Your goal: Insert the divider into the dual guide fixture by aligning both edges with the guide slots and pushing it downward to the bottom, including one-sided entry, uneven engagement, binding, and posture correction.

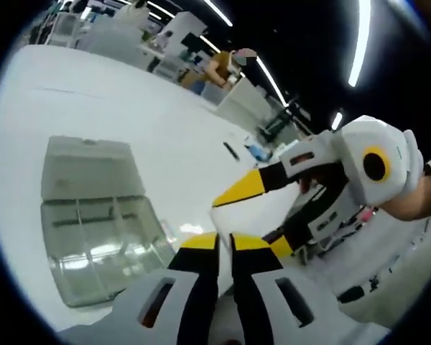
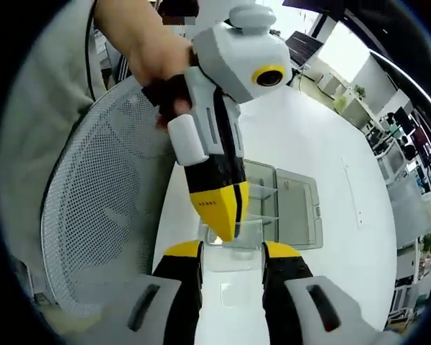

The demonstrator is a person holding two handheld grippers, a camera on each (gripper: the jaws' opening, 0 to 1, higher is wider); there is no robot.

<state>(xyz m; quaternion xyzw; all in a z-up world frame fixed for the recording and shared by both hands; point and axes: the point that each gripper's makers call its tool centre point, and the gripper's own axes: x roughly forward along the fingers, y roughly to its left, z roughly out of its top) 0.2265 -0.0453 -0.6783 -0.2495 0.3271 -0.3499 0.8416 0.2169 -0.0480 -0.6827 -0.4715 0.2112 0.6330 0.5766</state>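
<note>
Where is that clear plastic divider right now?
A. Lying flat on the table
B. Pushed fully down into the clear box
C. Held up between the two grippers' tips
C: in the right gripper view the clear divider sits between the right gripper jaws, with the left gripper pinching its top edge, above the table and short of the clear box.

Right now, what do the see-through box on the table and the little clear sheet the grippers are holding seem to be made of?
The clear lidded box looks like glossy transparent plastic: the white table shows through it and its walls catch glints of light. The small clear divider sheet, held between both grippers, is likely rigid clear plastic too, flat and colourless with bright edges; glass cannot be ruled out from looks alone.
</note>
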